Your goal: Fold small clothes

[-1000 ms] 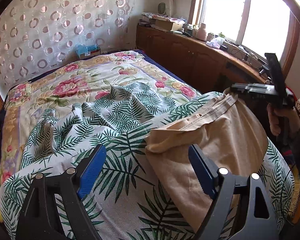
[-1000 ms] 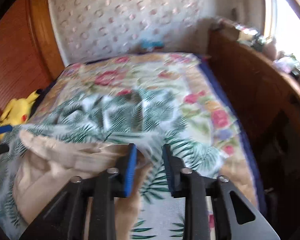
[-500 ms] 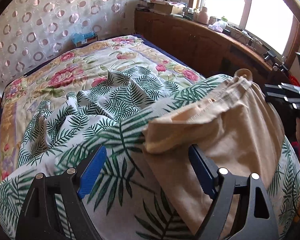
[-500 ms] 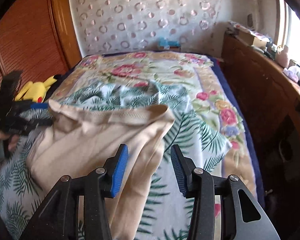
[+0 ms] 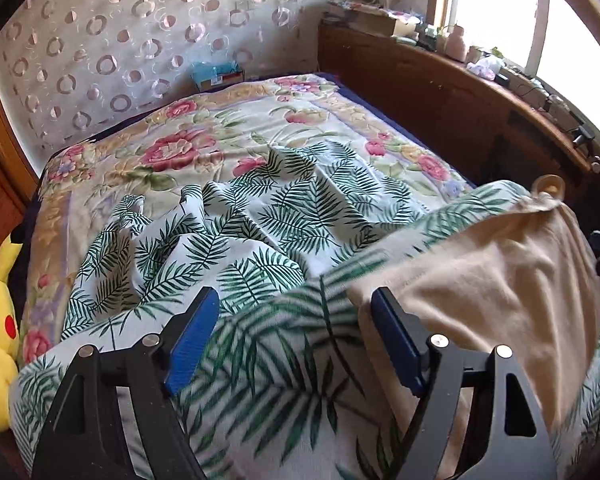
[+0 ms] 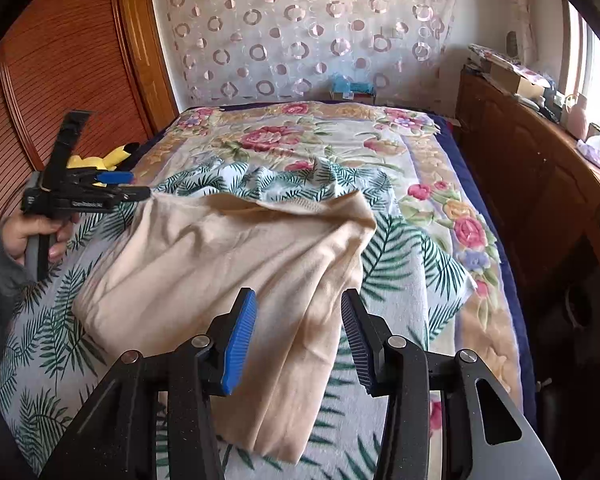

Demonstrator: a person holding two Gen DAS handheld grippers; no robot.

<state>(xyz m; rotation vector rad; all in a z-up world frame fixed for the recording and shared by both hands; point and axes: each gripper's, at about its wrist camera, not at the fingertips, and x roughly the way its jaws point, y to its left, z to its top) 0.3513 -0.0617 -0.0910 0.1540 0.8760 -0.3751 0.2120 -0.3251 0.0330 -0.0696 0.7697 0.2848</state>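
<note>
Bedroom, floral bedspread, palm-print sheet near. Beige garment rumpled on sheet. Left gripper wide apart, empty, just narrowed slightly; right gripper half apart over garment, gripping nothing.

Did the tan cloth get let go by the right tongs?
Yes. The right tongs have just been opening, and the tan cloth dropped from them onto the leaf sheet.
</note>
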